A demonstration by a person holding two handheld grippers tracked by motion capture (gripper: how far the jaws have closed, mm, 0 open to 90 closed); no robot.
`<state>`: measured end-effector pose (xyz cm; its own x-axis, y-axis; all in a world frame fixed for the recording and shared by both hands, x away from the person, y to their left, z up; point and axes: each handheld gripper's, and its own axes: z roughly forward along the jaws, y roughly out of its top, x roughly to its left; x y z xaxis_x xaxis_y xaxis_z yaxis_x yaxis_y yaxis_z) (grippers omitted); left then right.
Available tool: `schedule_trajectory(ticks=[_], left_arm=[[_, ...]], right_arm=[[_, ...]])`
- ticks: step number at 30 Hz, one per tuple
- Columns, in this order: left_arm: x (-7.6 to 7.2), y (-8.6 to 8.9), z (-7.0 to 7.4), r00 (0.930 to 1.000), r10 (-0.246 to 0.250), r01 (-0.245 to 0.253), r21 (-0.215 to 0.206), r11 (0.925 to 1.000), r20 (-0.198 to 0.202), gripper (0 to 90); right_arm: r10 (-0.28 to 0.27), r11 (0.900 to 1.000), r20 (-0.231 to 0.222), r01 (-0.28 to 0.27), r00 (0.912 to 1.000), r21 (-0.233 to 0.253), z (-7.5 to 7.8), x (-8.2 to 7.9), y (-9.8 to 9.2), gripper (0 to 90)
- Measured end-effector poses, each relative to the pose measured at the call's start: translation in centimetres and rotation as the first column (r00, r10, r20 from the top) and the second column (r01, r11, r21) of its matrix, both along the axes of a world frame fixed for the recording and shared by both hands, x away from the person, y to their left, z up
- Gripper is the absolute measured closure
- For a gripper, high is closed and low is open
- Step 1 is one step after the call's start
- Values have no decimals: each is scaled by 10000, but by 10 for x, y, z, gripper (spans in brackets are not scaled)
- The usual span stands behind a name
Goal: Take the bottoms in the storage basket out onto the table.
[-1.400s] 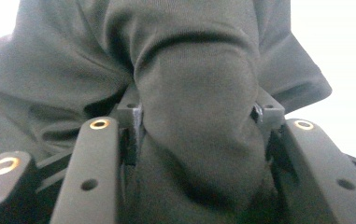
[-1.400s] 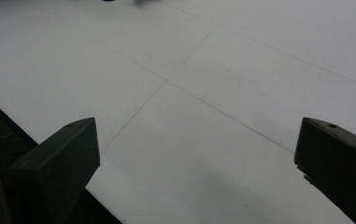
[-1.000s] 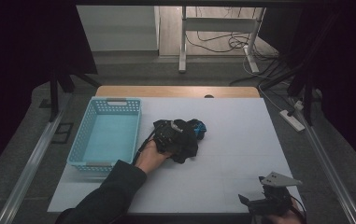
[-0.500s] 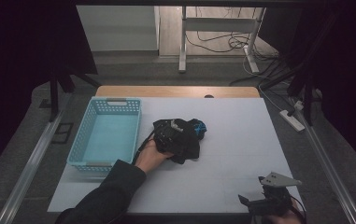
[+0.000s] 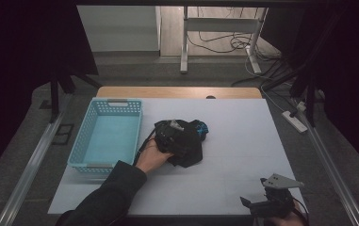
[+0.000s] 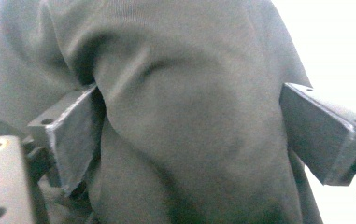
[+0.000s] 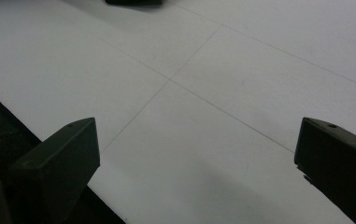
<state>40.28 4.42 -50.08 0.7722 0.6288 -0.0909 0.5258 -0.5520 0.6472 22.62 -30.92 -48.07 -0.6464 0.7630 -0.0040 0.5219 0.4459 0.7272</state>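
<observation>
A dark crumpled cloth [image 5: 192, 151] lies in the middle of the white table [image 5: 248, 141], with a blue patch [image 5: 202, 126] showing at its far right edge. My left gripper [image 5: 173, 136] is pressed into the top of the cloth, a hand and dark sleeve behind it. In the left gripper view a thick fold of the grey cloth [image 6: 189, 116] bulges between the jaws, which stand wide apart on either side; this left gripper [image 6: 194, 135] is open. My right gripper [image 5: 258, 205] rests near the table's front right corner, open over bare table, as the right gripper [image 7: 194, 163] view confirms.
A light blue mesh basket [image 5: 134, 136], with nothing in it, stands at the table's left, close beside the cloth. The table's dark front edge [image 7: 7, 135] runs just left of the right gripper. Cables and a desk frame [image 5: 185, 42] lie on the floor beyond the table.
</observation>
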Motion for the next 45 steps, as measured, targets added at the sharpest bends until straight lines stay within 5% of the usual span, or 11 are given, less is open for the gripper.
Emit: schedule_trajectory(ticks=[24,35,45], left_arm=[[-3,-1,7,9988,-411,417,-221,9989,277,9],[0,3,9,9980,-612,598,-720,9956,-177,0],[-2,5,17,9962,-869,864,-865,9925,-27,0]], right_arm=[[-108,9999,7,108,9999,36,0,0,-1,6],[-103,9999,21,103,9999,48,0,0,-1,6],[-99,9999,34,99,9999,74,0,0,-1,6]])
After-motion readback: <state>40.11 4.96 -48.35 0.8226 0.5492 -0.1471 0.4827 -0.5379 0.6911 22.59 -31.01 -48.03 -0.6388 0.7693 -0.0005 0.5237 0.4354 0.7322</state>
